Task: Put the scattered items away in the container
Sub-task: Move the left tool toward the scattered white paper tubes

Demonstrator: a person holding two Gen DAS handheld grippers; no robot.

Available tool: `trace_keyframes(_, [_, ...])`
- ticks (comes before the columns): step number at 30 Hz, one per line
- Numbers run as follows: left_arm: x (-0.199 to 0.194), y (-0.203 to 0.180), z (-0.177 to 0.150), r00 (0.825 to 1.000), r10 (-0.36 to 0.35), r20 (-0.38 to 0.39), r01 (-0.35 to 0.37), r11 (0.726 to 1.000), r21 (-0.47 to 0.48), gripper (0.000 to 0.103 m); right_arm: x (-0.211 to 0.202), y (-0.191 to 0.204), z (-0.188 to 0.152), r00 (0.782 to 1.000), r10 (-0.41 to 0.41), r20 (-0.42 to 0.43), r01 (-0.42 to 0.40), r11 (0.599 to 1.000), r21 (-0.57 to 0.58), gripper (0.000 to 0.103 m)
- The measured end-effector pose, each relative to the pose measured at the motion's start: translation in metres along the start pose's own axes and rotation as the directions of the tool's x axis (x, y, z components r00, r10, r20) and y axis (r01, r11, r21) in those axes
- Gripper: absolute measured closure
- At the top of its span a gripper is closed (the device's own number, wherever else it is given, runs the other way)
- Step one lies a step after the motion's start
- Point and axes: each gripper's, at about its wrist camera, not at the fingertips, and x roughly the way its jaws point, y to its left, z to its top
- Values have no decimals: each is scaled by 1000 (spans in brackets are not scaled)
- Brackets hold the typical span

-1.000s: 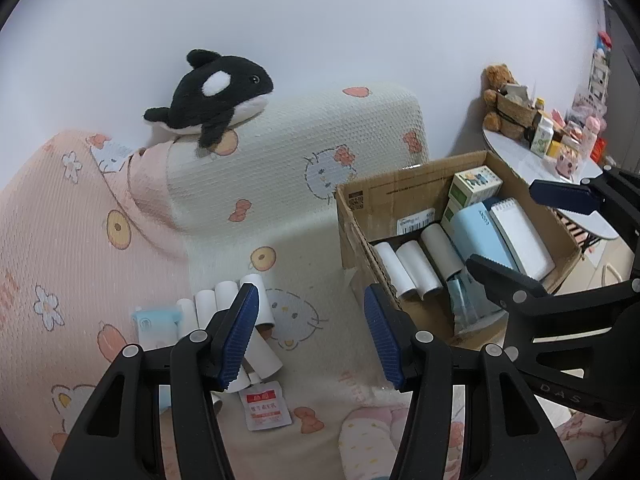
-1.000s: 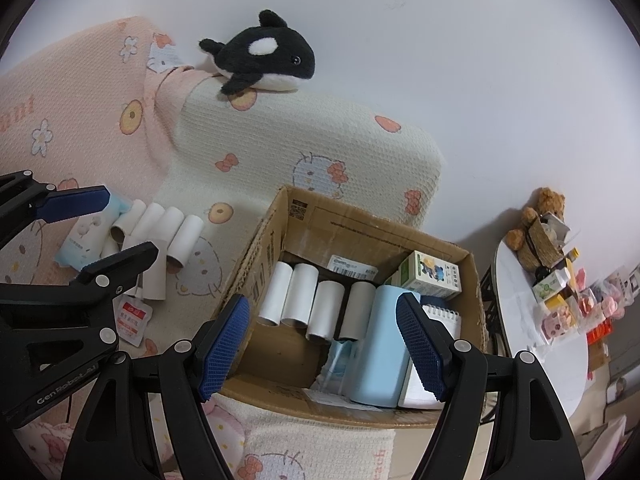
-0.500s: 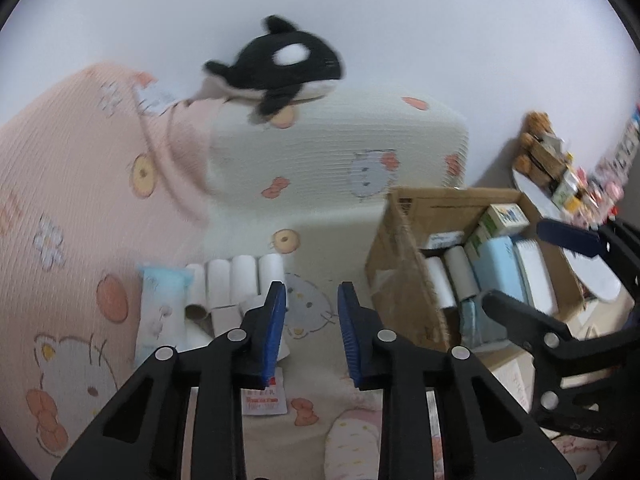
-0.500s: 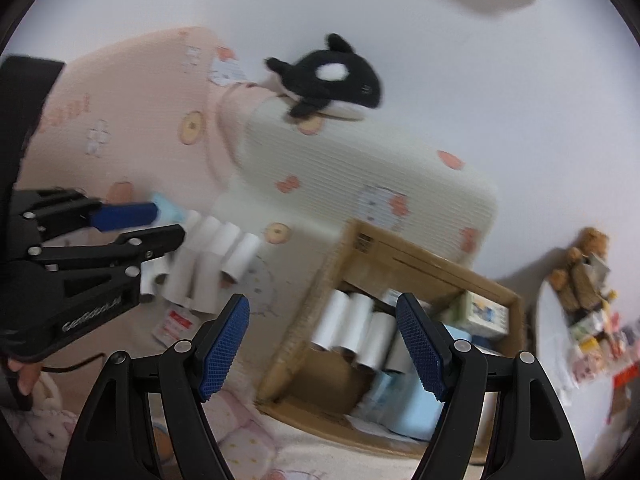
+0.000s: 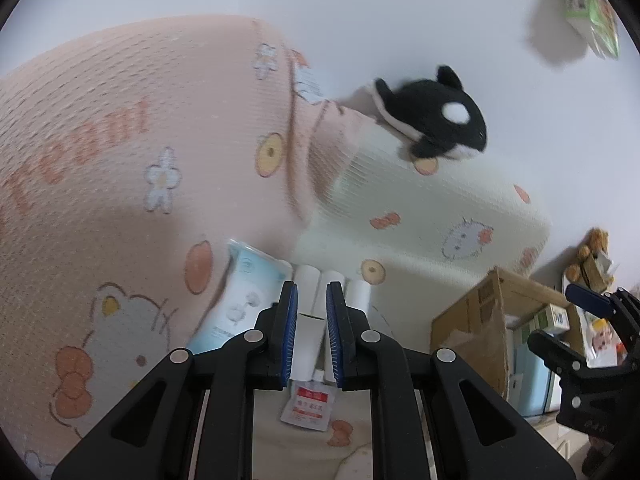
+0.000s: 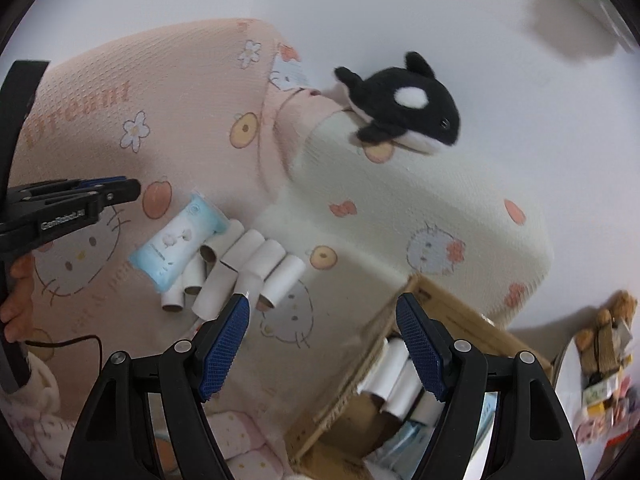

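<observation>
The left claw (image 5: 311, 332) is over the bed, its blue pads narrowing toward each other, closing with only a slim gap left. Nothing is pinched yet: the white paper rolls (image 5: 332, 284) show through the gap but lie beyond the tips on the blanket. Take the cardboard box (image 6: 436, 320) as the landmark. The rolls (image 6: 240, 268) lie in a loose bunch well to the left of the box, some stacked across others. A light blue tissue pack (image 6: 180, 244) rests against the far-left side of that bunch, touching it. A small red-and-white sachet (image 5: 306, 404) lies just in front of the rolls, nearer the camera. Inside the box, more white rolls (image 6: 394, 376) sit side by side. The right claw (image 6: 322, 344) hangs wide open at the box's left edge, gripping nothing. A plush orca (image 6: 400, 106) perches on the cushion behind the box.
</observation>
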Motion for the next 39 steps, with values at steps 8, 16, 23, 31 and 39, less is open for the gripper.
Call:
trace_keyframes(8, [20,15,-2,997,-69,-17,68,996,-53,46,28,13,-4,954,219,204,-245,963,111,29])
trace_keyframes(16, [43,2,-25,986,-161,-37,160,987,-27,46,57,43,-27,914,262,309,-319,936,151,29])
trace_keyframes(23, [67,26,-44,982,-183,-35,176,974,-146,46,89,46,-50,927,248,282,-317,920,230,29])
trace_keyframes(31, [97,39,-72,970,-242,2,239,955,-175,45,142,56,-82,946,266,188,-312,903,295,28])
trace_keyframes(39, [143,27,-99,946,-310,-95,289,939,-187,45,191,61,-106,950,304,66,-307,881,360,28])
